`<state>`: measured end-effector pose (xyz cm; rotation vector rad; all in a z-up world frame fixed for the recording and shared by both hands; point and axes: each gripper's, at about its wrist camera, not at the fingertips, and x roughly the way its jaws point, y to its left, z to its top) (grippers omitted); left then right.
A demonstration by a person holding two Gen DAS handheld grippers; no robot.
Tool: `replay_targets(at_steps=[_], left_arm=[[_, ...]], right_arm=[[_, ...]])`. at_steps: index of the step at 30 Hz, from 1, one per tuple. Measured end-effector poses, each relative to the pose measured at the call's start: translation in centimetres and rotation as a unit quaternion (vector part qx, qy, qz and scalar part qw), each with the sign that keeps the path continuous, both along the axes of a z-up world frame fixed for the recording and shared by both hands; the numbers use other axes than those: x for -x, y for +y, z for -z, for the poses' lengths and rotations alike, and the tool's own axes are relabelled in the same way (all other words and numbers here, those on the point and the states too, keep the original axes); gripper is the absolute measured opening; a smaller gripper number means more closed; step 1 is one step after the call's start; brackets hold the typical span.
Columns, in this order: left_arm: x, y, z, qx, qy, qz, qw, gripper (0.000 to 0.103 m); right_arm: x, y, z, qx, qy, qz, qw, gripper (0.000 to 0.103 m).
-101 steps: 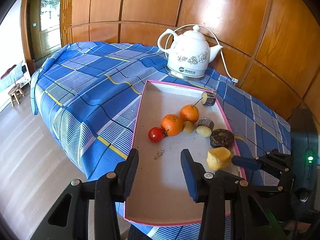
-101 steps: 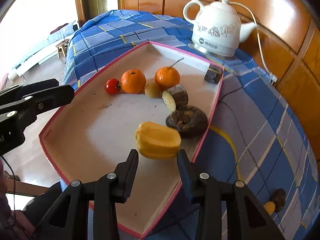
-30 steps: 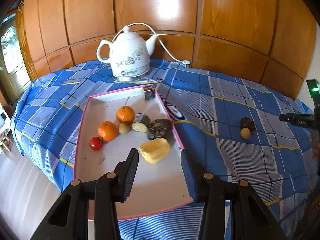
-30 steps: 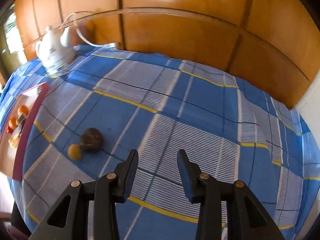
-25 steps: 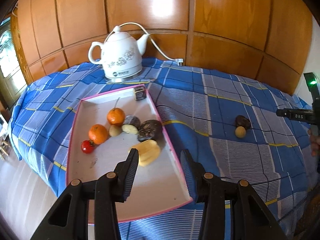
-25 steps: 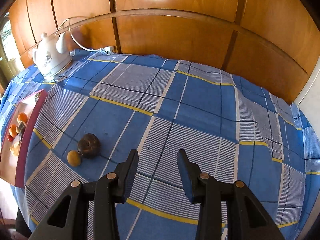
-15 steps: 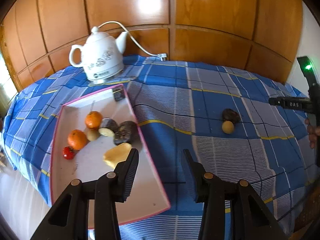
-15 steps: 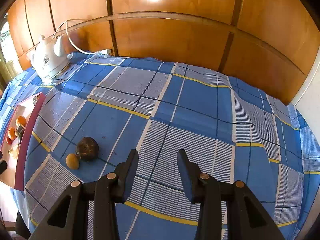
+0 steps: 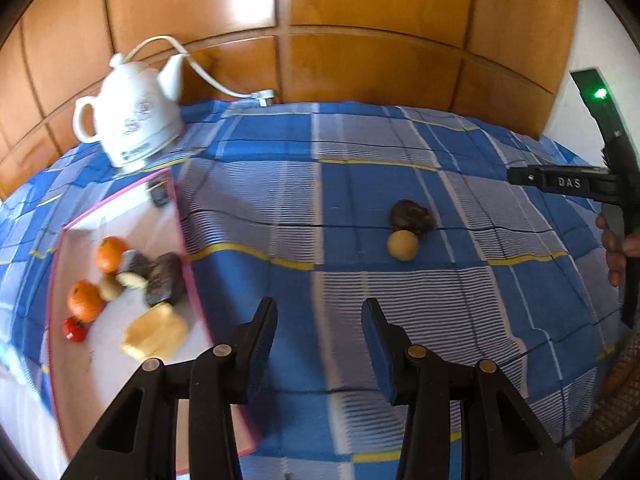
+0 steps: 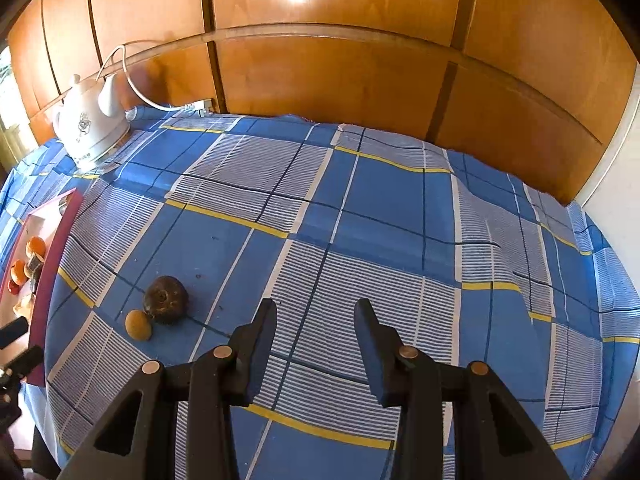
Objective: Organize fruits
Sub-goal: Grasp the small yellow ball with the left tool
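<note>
A pink-rimmed white tray [image 9: 182, 240] lies at the left on the blue checked cloth. It holds two oranges [image 9: 110, 254], a tomato [image 9: 74, 329], a yellow fruit [image 9: 156, 332], a dark fruit [image 9: 166, 280] and some smaller pieces. Two loose fruits lie together on the cloth: a dark round one [image 9: 412, 218] [image 10: 165, 299] and a small yellow one [image 9: 403, 245] [image 10: 138, 325]. My left gripper [image 9: 320, 344] hangs open and empty over the cloth, right of the tray, short of the loose pair. My right gripper [image 10: 316, 344] is open and empty, with the pair to its left.
A white kettle [image 9: 132, 120] [image 10: 90, 120] with a cord stands at the back left by the wooden wall. A hand [image 9: 618, 248] holds the other tool's black bar [image 9: 560, 182] at the right edge. The tray's rim [image 10: 52, 264] shows at the left.
The left wrist view has swung right: the tray slid to the left of the picture and the two loose fruits came nearer the middle. The right gripper has hardly moved.
</note>
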<state>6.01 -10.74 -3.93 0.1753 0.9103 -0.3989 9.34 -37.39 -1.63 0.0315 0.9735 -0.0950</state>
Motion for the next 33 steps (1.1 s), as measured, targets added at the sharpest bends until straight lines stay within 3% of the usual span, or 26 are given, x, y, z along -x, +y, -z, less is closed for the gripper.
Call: replay_targets(at_steps=[10,17,20,22,23,33], left_arm=[[-3.6,-6.0,1.9,0.014,0.034,0.063,0.9973,0.045],[-5.9,-8.4,3.6,0.014,0.055,0.075,0.9956,0.045],[-6.6,-8.7,4.5,0.012,0.067,0.070,0.9953,0.044],[-7.0,-8.7,5.1,0.019,0.076,0.065,0.9948,0.029],[-6.9,-8.6,5.0,0.020,0.070,0.064,0.9953,0.027],[-2.9,-4.0,4.9,0.035,0.057,0.045,0.9968,0.027]], right_arm=[[0.0,0.4,-0.3,-0.008,-0.006,-0.009,1.000,0.041],[-0.1,0.3,-0.3,-0.012,-0.008,-0.010,1.000,0.041],[-0.2,0.4,-0.3,-0.011,-0.007,-0.011,1.000,0.041],[-0.3,0.5,-0.2,-0.007,-0.006,-0.013,1.000,0.041],[-0.3,0.6,-0.1,-0.005,-0.005,-0.014,1.000,0.041],[-0.5,0.7,1.0,-0.014,0.018,-0.023,0.999,0.041]])
